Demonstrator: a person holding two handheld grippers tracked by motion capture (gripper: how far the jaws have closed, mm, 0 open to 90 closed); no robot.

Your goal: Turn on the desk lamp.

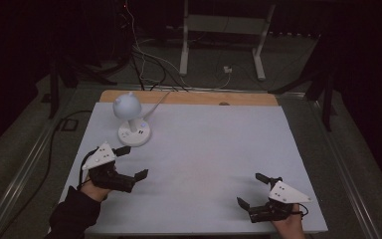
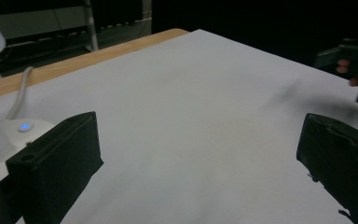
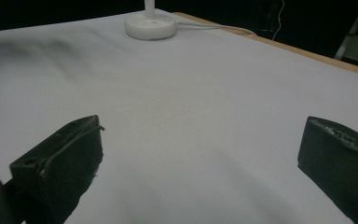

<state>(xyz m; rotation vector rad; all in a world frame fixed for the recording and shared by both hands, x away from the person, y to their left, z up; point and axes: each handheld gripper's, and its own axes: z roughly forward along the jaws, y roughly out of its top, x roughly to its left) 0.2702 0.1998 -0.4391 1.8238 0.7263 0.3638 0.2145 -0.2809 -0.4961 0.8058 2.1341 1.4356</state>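
Note:
A small white desk lamp (image 1: 130,119) with a round base and a blue-lit button stands at the table's back left; its base (image 3: 150,25) and its lit button (image 2: 24,126) also show in the gripper views. My left gripper (image 1: 132,162) hovers open just in front of the lamp, its jaws (image 2: 200,168) wide apart with nothing between them. Near the front right, my right gripper (image 1: 252,190) is open too, jaws (image 3: 200,163) spread over bare white surface.
A white sheet (image 1: 204,149) covers the table, with a wooden edge (image 1: 189,97) at the back. The lamp's white cable (image 1: 155,104) runs off the back edge. A desk frame (image 1: 224,30) and cables (image 1: 144,64) lie on the floor beyond.

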